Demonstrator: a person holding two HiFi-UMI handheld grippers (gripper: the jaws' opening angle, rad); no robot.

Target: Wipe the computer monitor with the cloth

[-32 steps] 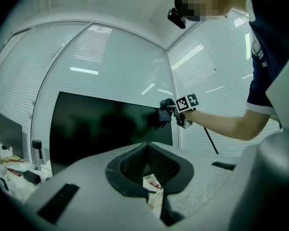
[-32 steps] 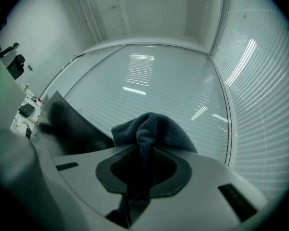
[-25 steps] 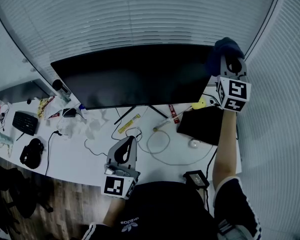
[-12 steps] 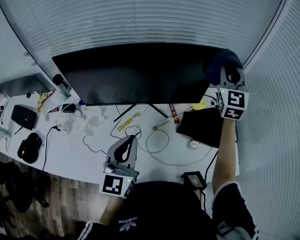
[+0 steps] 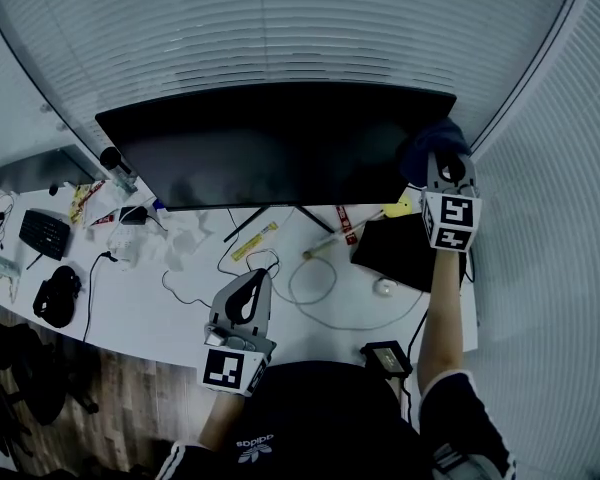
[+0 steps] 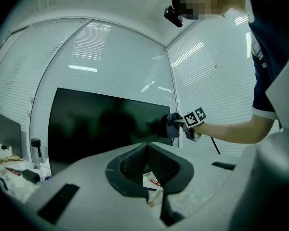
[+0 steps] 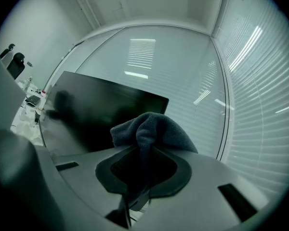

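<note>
The wide black monitor [image 5: 270, 148] stands on the white desk [image 5: 150, 313]; its dark screen also fills the left gripper view [image 6: 101, 124] and the right gripper view [image 7: 96, 114]. My right gripper [image 5: 438, 163] is shut on a dark blue cloth [image 5: 428, 143], which is bunched between its jaws [image 7: 151, 131] and pressed against the screen's right part near the edge. From the left gripper view the cloth [image 6: 173, 125] sits on the screen's right end. My left gripper [image 5: 248, 286] hovers low over the desk's front, shut and empty [image 6: 154, 196].
On the desk under the monitor lie a black pad [image 5: 400, 248], looped cables [image 5: 315, 288], a white mouse [image 5: 385, 288] and a yellow packet [image 5: 255, 243]. At the left are a keyboard [image 5: 42, 233], a second screen [image 5: 40, 173] and a microphone [image 5: 110, 158]. Blinds cover the wall behind.
My right gripper has carried the cloth down from the monitor's top right corner along the screen's right side. The left gripper has stayed in place.
</note>
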